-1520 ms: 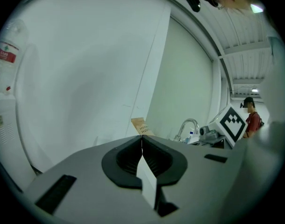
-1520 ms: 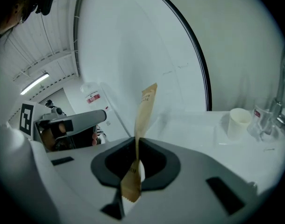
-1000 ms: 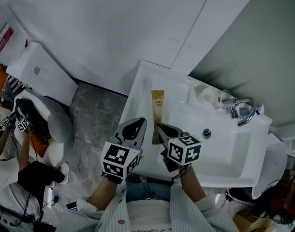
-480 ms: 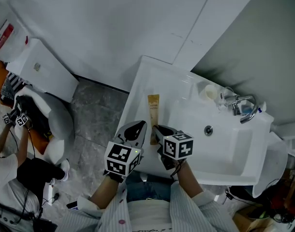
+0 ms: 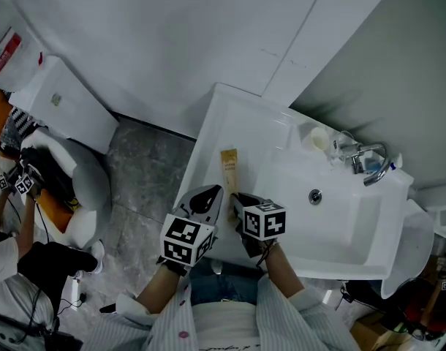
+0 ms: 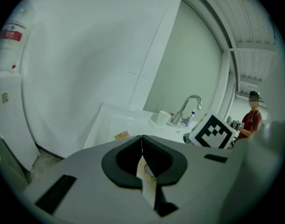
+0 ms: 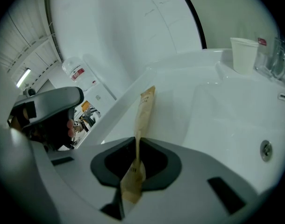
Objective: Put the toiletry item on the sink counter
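Note:
A flat tan tube (image 5: 229, 168) lies along the left ledge of the white sink counter (image 5: 208, 141), its far end towards the wall. My right gripper (image 5: 237, 196) is shut on the tube's near end; its jaws are opening, with the pads still against the tube (image 7: 145, 108). The right gripper (image 7: 135, 141) view shows the tube standing on edge between the pads. My left gripper (image 5: 212, 190) hovers just left of it, over the counter's front edge, with its tips together. In the left gripper (image 6: 142, 138) view, something pale that I cannot identify shows behind the tips.
The basin (image 5: 333, 218) lies right of the tube, with a chrome faucet (image 5: 369, 163) and a white cup (image 5: 319, 137) at its back. A white cabinet (image 5: 62, 108) stands at the left over grey floor (image 5: 142, 174). A person (image 5: 18, 262) is at the far left.
The right gripper and the tube have shifted slightly left and towards the counter's front edge. The left gripper has barely moved.

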Action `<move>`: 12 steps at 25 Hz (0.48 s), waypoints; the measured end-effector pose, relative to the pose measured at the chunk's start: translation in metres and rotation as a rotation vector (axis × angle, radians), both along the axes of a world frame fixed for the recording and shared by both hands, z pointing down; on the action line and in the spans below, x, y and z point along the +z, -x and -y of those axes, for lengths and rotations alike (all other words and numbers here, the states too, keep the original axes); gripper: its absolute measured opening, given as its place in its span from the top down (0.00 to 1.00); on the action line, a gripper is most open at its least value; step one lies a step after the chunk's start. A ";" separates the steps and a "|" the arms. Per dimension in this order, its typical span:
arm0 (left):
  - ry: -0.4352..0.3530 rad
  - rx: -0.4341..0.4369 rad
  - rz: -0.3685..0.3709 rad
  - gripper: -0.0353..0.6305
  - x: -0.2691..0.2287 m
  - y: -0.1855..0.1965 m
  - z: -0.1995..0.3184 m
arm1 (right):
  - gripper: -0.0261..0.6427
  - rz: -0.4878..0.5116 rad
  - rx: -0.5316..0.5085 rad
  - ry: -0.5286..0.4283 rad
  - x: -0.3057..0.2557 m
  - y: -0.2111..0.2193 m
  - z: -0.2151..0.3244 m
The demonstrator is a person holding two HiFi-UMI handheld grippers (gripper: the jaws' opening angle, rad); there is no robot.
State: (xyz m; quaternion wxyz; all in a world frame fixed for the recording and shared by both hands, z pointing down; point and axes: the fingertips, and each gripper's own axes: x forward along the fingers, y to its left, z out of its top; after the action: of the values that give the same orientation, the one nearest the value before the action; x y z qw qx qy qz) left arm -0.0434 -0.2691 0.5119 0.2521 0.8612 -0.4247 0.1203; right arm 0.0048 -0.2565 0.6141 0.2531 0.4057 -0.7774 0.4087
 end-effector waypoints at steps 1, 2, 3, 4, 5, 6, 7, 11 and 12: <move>-0.001 0.002 0.000 0.92 0.000 -0.001 0.000 | 0.90 -0.002 0.000 0.001 0.001 -0.001 0.000; -0.002 0.004 -0.001 0.92 0.000 -0.001 0.000 | 0.89 -0.004 0.001 0.000 0.001 -0.001 0.000; -0.003 0.007 -0.001 0.92 0.000 -0.001 0.000 | 0.89 -0.007 0.002 -0.003 0.001 -0.001 0.000; -0.005 0.009 -0.002 0.92 0.000 -0.001 0.000 | 0.89 -0.014 0.001 -0.007 0.002 -0.001 -0.001; -0.006 0.010 -0.002 0.92 -0.001 0.000 0.000 | 0.88 -0.024 -0.001 -0.012 0.002 -0.001 -0.001; -0.006 0.011 -0.002 0.92 -0.001 0.001 0.000 | 0.87 -0.033 -0.004 -0.017 0.002 -0.001 -0.001; -0.007 0.012 -0.001 0.92 -0.001 0.001 0.000 | 0.86 -0.040 -0.006 -0.020 0.002 -0.001 -0.001; -0.010 0.013 -0.002 0.92 -0.002 0.001 0.001 | 0.84 -0.058 -0.010 -0.030 0.002 -0.001 -0.001; -0.011 0.014 -0.002 0.92 -0.002 0.002 0.002 | 0.83 -0.063 -0.013 -0.033 0.002 0.000 -0.001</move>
State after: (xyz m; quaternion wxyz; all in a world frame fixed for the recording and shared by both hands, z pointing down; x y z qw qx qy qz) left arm -0.0455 -0.2707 0.5099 0.2469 0.8655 -0.4193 0.1188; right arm 0.0047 -0.2552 0.6162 0.2733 0.4174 -0.7782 0.3814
